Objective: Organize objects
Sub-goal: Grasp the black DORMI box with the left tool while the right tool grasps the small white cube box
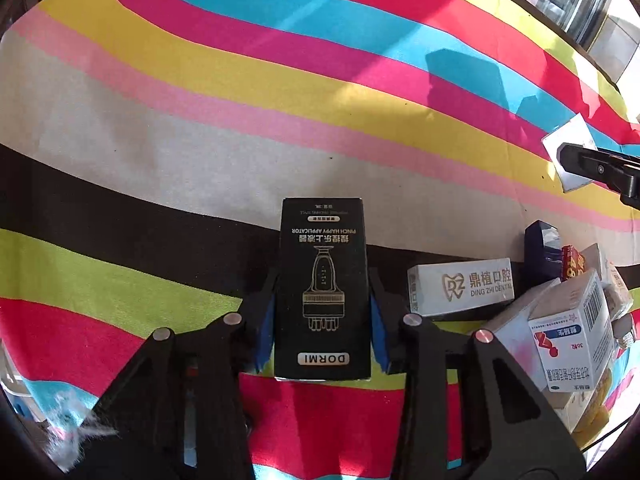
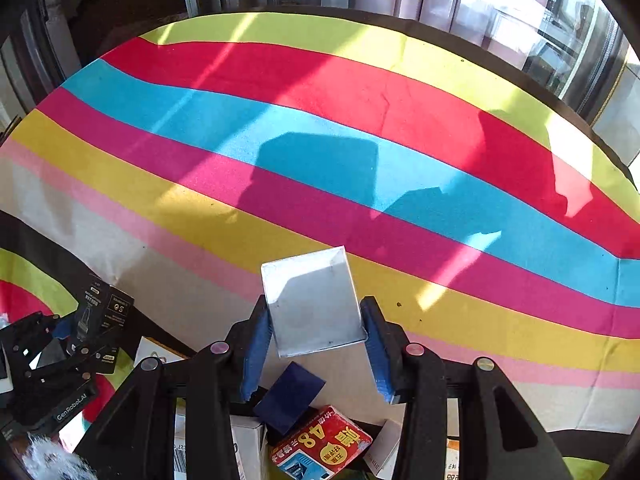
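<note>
Reading DORMI on black box (image 1: 322,288), DING ZHI DENTAL on white box (image 1: 460,286)

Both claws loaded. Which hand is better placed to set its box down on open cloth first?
Probably right. Its claw grips the silver box over bare striped cloth, past the box pile. The left claw, gripping the black DORMI box, has the white dental box close beside it.

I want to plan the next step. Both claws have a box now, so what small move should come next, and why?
Probably carry each box out over the bare striped cloth and set it down apart from the pile. The left claw clamps the black DORMI box, the right claw the silver box, and the remaining boxes lie jumbled together.
</note>
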The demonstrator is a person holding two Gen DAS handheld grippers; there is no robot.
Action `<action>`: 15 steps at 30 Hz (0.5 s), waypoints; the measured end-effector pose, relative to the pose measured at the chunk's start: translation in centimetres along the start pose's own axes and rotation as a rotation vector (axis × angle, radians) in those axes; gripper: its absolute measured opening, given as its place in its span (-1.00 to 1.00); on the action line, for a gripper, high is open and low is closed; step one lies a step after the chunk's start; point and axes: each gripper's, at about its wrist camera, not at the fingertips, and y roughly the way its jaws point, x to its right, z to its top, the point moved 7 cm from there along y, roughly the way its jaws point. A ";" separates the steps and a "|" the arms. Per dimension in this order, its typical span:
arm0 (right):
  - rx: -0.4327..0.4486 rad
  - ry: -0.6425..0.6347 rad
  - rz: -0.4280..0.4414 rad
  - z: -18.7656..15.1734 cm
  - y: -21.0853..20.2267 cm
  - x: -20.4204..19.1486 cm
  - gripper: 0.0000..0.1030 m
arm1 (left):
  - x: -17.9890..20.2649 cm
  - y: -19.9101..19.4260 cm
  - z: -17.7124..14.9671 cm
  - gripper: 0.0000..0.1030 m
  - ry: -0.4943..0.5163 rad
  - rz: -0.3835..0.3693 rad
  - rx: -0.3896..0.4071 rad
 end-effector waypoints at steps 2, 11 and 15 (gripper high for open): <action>0.034 -0.004 -0.001 -0.6 -1.7 -0.1 -0.12 | 0.4 -0.8 0.9 -0.16 -0.034 -0.006 0.059; 0.166 0.088 -0.002 -5.5 -7.4 -0.3 -0.12 | 2.0 -7.8 -3.0 -0.16 -0.028 -0.094 0.160; 0.195 0.142 0.014 -9.9 -10.5 0.0 -0.12 | 4.1 -11.1 -6.0 -0.16 0.031 -0.150 0.185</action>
